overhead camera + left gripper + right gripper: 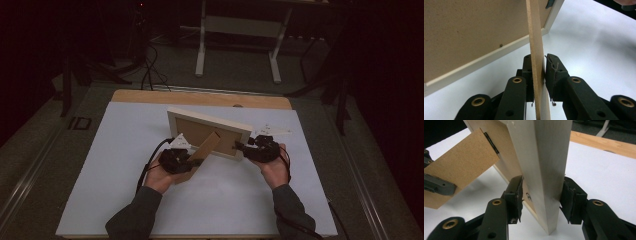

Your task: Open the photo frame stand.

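A: What is hard to make out?

B: The room beyond the table (125,210) is dark. A white desk frame (240,30) stands at the far side, its top cut off by the picture's edge, and cables (150,70) trail on the floor. Whatever lies in the black corners I cannot tell. The front of the frame (207,131) faces away, so whether it holds a picture I cannot tell.

A: Where is the frame?

B: Upright near the middle of the white sheet, its brown backing toward the person. Its stand (202,150) swings out from the back toward the person's left.

A: And the left gripper (176,161)?

B: Closed on the stand. In the left gripper view the thin board (537,62) runs up edge-on between the two jaws, both pressed against its faces. The frame's backing and pale rim (486,58) sit behind, cropped at the top and left.

A: The right gripper (260,148)?

B: Clamped on the frame's right-hand edge. In the right gripper view the pale wood (544,170) stands between the jaws, each pad touching a side. The stand (459,170) shows at left with the other gripper's jaw on it.

A: Anything else around?

B: A wooden strip (200,97) of tabletop shows beyond the sheet. Grey plates top both grippers, and sleeves (135,217) enter from below.
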Demonstrator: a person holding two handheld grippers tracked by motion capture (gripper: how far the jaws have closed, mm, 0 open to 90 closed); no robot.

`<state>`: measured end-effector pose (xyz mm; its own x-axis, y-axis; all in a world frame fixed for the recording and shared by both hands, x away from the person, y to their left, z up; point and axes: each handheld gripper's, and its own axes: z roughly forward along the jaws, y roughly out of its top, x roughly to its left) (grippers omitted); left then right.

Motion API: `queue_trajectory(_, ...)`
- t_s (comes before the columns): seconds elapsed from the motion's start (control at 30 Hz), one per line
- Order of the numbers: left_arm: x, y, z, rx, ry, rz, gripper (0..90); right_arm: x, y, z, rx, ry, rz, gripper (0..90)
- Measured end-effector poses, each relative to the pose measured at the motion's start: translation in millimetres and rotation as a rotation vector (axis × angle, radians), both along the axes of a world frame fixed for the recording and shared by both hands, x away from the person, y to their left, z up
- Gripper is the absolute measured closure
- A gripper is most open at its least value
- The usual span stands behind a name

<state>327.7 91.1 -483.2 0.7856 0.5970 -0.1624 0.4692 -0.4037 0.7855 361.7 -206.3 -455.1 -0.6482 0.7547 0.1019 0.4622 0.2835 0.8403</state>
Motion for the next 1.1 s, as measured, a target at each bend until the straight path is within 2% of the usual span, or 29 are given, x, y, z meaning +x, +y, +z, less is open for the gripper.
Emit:
queue_trajectory(0.1,-4.0,0.5,-3.3,-0.004,-0.003,0.009,79.2,-5.3,0.6,-1.6,-0.01,-0.024,0.004,55.4)
queue_trajectory(0.33,-12.5,-0.1,-8.0,0.032,-0.009,0.005,79.3,-15.1,2.6,-2.8,-0.035,-0.051,0.02,55.3)
queue_trajectory(0.43,-15.5,-0.7,-9.3,0.048,-0.013,0.003,79.0,-18.3,3.5,-3.3,-0.04,-0.059,0.022,55.2)
queue_trajectory(0.77,-22.0,-0.5,-12.8,0.058,-0.015,-0.012,79.4,-24.7,4.2,-5.4,-0.041,-0.067,0.025,54.5)
queue_trajectory(0.83,-23.4,0.1,-14.3,0.075,-0.019,-0.016,79.5,-26.7,4.5,-5.7,-0.048,-0.07,0.03,54.4)
queue_trajectory(1.1,-30.7,2.3,-16.8,0.087,-0.017,-0.02,79.6,-33.8,6.3,-7.3,-0.07,-0.088,0.044,54.1)
